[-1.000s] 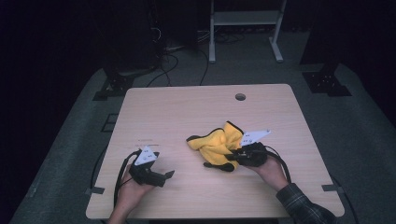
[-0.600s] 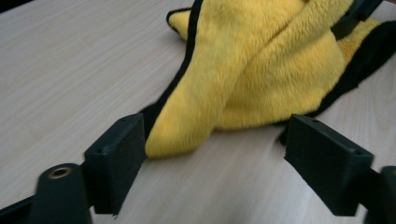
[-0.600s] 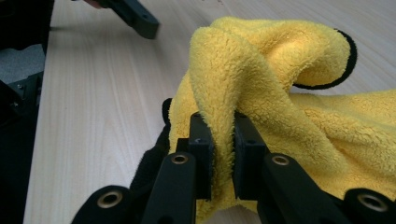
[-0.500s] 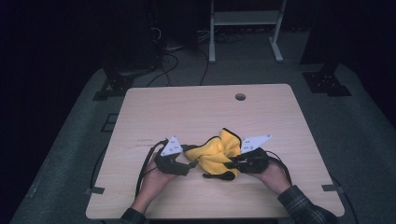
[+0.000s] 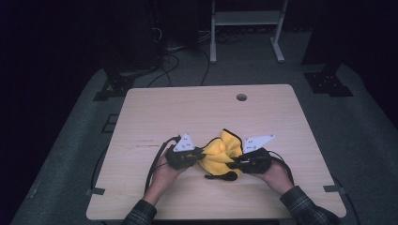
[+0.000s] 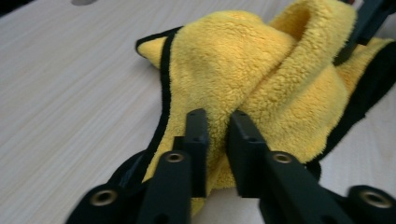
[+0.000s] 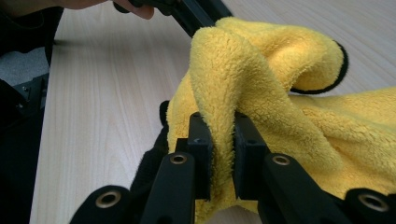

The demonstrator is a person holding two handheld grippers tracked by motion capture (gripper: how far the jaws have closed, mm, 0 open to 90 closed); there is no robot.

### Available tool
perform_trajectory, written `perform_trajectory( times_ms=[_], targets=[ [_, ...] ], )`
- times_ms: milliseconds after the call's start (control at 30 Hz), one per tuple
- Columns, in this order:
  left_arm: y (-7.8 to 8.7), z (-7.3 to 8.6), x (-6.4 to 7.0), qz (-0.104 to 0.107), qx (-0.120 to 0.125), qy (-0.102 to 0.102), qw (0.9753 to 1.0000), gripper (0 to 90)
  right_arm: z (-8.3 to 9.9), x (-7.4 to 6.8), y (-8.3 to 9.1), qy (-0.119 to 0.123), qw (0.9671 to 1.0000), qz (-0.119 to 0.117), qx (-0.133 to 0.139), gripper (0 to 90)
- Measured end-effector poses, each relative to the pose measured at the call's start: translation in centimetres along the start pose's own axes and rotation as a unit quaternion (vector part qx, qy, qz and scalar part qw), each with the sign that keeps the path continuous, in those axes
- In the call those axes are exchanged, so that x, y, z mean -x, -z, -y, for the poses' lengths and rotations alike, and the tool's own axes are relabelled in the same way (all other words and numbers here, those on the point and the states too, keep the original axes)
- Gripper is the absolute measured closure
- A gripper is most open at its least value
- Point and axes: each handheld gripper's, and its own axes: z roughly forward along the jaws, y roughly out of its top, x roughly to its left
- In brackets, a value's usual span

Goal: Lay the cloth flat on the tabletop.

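A fluffy yellow cloth (image 5: 219, 154) with a black border lies bunched on the wooden table (image 5: 155, 112), near its front middle. My left gripper (image 5: 196, 154) grips the cloth's left side; in the left gripper view its jaws are shut on a fold of the yellow cloth (image 6: 261, 88). My right gripper (image 5: 234, 164) holds the right side, and in the right gripper view a raised fold of the yellow cloth (image 7: 243, 79) is pinched between its jaws. The left gripper (image 7: 187, 11) shows at the top of the right gripper view.
A round cable hole (image 5: 241, 97) sits near the table's far edge. Cables (image 5: 155, 161) trail from the left gripper over the table's front. Beyond the table stand a white frame (image 5: 244, 28) and dark stands (image 5: 115, 84) on the grey floor.
My left gripper has moved right from the table's front left to the cloth and closed on it. The right gripper has kept its hold and the cloth has bunched between them.
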Motion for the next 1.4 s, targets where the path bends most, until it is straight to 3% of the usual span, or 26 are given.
perform_trajectory(
  times_ms=[267, 367, 733, 900, 1000, 1100, 1233, 1300, 1333, 1367, 1400],
  targets=[
    [2.1, -0.1, -0.2, 0.004, 0.029, 0.025, 0.9993, 85.7, 0.0, 0.6, 1.4, -0.008, 0.9996, 0.018, 0.018, 78.4],
    [3.0, -0.2, -0.3, -0.002, 0.043, 0.029, 0.9987, 85.7, -0.1, 0.8, 1.9, -0.01, 0.9993, 0.024, 0.025, 78.5],
    [5.4, 0.5, -1.9, -0.03, 0.058, 0.048, 0.9967, 86.0, -0.1, 1.8, 3.7, -0.021, 0.9972, 0.054, 0.048, 80.0],
    [7.4, 1.2, -3.3, -0.047, 0.082, 0.076, 0.9927, 86.5, 0.4, 2.9, 5.1, -0.039, 0.9945, 0.079, 0.055, 83.3],
    [8.2, 1.4, -3.8, -0.043, 0.1, 0.088, 0.9901, 86.5, 0.4, 3.4, 5.6, -0.048, 0.9942, 0.07, 0.067, 83.2],
    [8.2, 1.3, -3.8, -0.062, 0.089, 0.081, 0.9908, 86.5, 0.2, 3.1, 5.3, -0.042, 0.9946, 0.072, 0.061, 83.1],
    [7.9, 1.8, -4.2, -0.078, 0.08, 0.091, 0.9896, 86.5, 0.4, 3.3, 4.4, -0.047, 0.9951, 0.074, 0.047, 80.4],
    [7.7, 2.2, -4.6, -0.099, 0.066, 0.096, 0.9882, 86.4, 0.7, 3.5, 4.1, -0.052, 0.9939, 0.086, 0.046, 73.1],
    [7.5, 2.8, -5.2, -0.119, 0.05, 0.106, 0.986, 86.3, 1.1, 3.9, 3.7, -0.064, 0.9931, 0.092, 0.037, 70.1],
    [7.5, 2.8, -5.2, -0.119, 0.05, 0.106, 0.986, 86.3, 1.1, 3.9, 3.7, -0.064, 0.9931, 0.092, 0.037, 70.1],
    [7.4, 3.3, -5.7, -0.124, 0.043, 0.117, 0.9845, 86.3, 1.2, 4.1, 3.7, -0.065, 0.9928, 0.094, 0.034, 69.3]
  ],
)
